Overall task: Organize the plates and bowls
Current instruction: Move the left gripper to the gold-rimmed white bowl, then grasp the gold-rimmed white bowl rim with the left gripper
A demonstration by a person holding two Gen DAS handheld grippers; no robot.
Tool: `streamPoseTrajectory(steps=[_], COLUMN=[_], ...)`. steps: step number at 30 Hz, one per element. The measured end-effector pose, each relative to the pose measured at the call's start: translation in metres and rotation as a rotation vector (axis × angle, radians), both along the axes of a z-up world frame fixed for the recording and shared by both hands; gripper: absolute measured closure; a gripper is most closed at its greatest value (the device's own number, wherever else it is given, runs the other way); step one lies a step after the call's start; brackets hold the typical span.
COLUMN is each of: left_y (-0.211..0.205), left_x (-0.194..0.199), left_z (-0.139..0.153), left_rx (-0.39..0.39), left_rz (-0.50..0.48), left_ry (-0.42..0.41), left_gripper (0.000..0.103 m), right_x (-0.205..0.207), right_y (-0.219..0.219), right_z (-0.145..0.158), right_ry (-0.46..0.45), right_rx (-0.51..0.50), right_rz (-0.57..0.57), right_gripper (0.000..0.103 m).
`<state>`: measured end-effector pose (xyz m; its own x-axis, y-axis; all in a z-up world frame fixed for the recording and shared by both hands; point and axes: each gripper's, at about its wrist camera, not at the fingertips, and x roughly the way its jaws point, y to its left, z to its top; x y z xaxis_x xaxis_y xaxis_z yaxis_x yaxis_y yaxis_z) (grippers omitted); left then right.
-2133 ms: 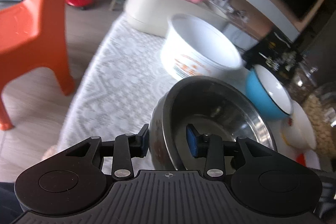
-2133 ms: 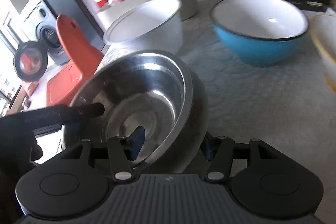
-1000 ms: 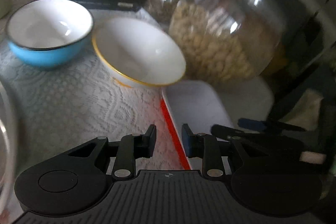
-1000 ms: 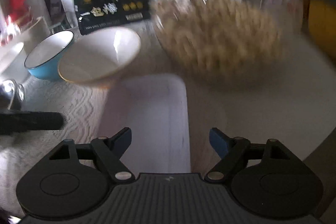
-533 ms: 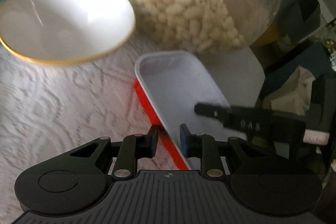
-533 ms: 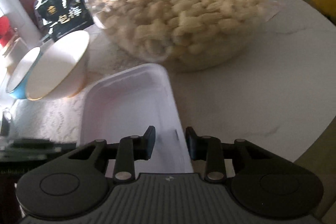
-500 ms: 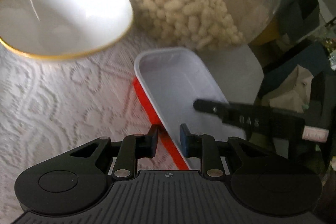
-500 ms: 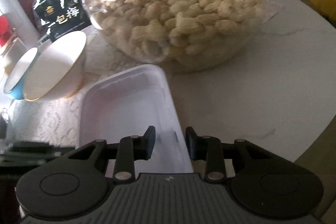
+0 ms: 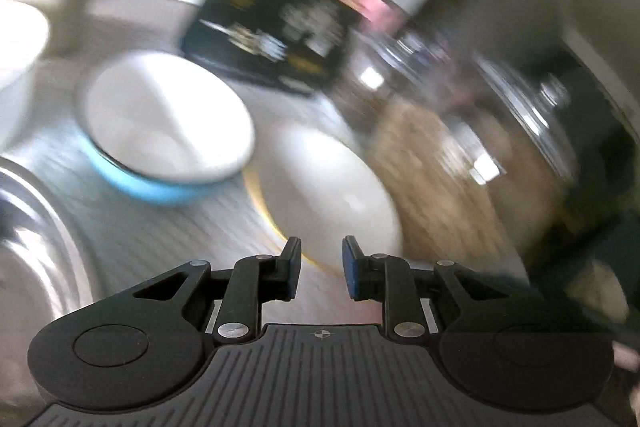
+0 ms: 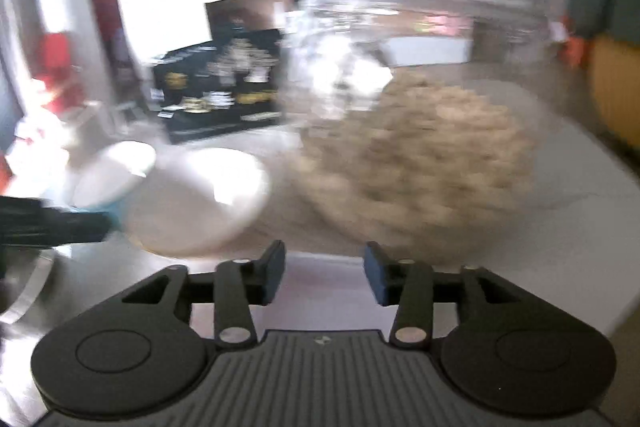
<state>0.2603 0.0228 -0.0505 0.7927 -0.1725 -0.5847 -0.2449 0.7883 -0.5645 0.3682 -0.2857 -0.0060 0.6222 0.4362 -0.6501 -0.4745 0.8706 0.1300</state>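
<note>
Standing beside empty white bowl [image 10: 200, 203], glass jar [image 10: 420, 131] holds peanuts.

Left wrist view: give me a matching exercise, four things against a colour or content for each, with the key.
Things:
1. bowl on the left
2. bowl in the middle
3. glass jar
4. box at the back

Descriptions:
A. black with pale print
B. blue outside, white inside
C. filled with tan nuts
D. white with a yellow rim

Pairs: 1-B, 2-D, 3-C, 4-A
</note>
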Motion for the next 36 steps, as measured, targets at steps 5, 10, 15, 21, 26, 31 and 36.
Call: streamPoseTrajectory(steps=[5,10,15,21,26,31,36], left_y=[0.014,0.008,0.002,0.0,0.003,0.004,0.013], left_x=[0.02,0.043,0.056,0.038,-0.001,-0.039,-0.062], left_z=[-0.01,-0.022,-0.027,-0.023,-0.016,-0.008,-0.008], left_rx=[0.017,0.042,0.072,0.078,0.064,0.081,0.075], left_rz=[0.052,0.022,-0.01,-0.063,-0.086,-0.094,-0.076], left_ry=[0.014,0.069,0.095,0.143,0.164,0.174,0.196], left_gripper=[0.078,0.074,0.073,0.073,0.073,0.073,0.073], right_x=[0.039,0.08,0.094,0.078,0.043,0.008,-0.021], right_y=[0.053,0.092,0.104,0.099,0.094,0.086,0.087], right_z=[-0.015,-0.041,-0.058,-0.05,-0.047,-0.048,-0.049], right_ry=[0.085,0.192,0.251,0.258,0.273,0.326,0.357], right_rx=[0.04,-0.006,0.014,0.025,0.024,0.044,0.05], right_rz=[-0.011,-0.023,-0.021,0.009,0.066,0.126,0.194], right_gripper=[0.058,0.058,0.063,0.064,0.064,0.063,0.063])
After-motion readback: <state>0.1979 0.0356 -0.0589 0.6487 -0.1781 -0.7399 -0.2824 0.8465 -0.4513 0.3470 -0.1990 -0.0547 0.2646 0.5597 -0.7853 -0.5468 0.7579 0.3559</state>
